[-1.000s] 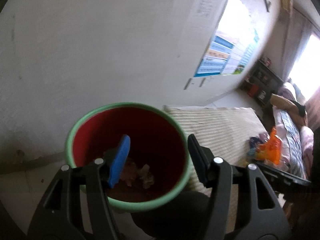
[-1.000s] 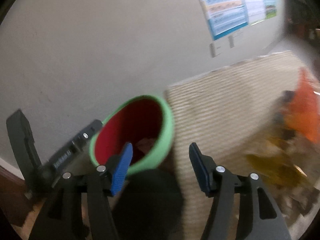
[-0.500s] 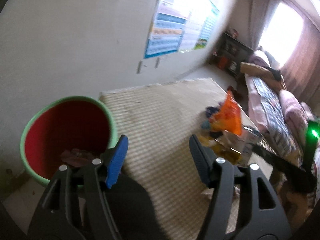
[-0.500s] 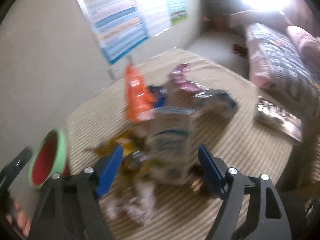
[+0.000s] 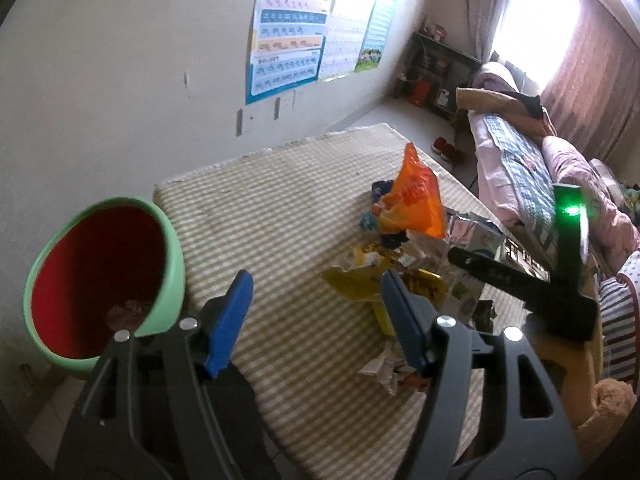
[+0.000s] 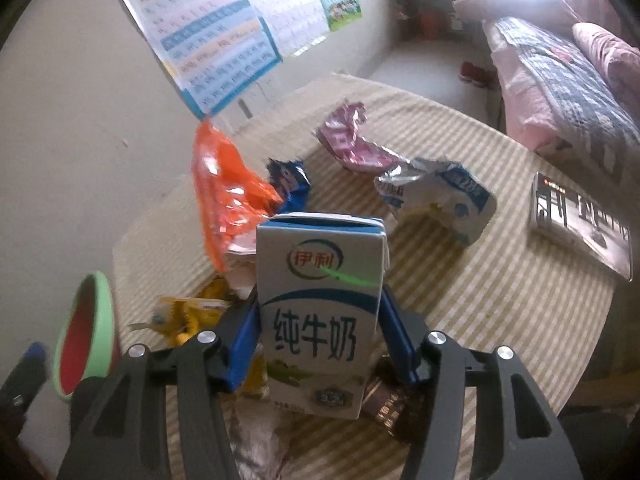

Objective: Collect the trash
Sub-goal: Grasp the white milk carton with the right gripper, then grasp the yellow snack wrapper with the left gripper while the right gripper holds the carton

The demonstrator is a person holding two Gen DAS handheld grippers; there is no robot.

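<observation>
A white and blue milk carton [image 6: 320,312] stands upright on the striped table [image 6: 500,280], between the blue pads of my right gripper [image 6: 318,344], whose jaws sit against its sides. My left gripper [image 5: 316,320] is open and empty above the table, beside the right gripper's body [image 5: 560,280]. A green bin with a red inside [image 5: 100,280] stands at the table's left edge with some scraps in it; it also shows in the right wrist view [image 6: 86,336]. Around the carton lie an orange bag [image 6: 224,192], yellow wrappers [image 5: 372,284], crumpled paper [image 5: 384,368] and a pink wrapper [image 6: 352,140].
A torn white and blue pouch [image 6: 440,196] and a silver flat packet [image 6: 580,220] lie at the table's right. A bed with pink bedding [image 5: 540,168] stands beyond the table. Posters [image 5: 296,40] hang on the wall behind it.
Both grippers swung right, away from the bin, to the trash pile. My right gripper moved in around the milk carton and its jaws narrowed onto it.
</observation>
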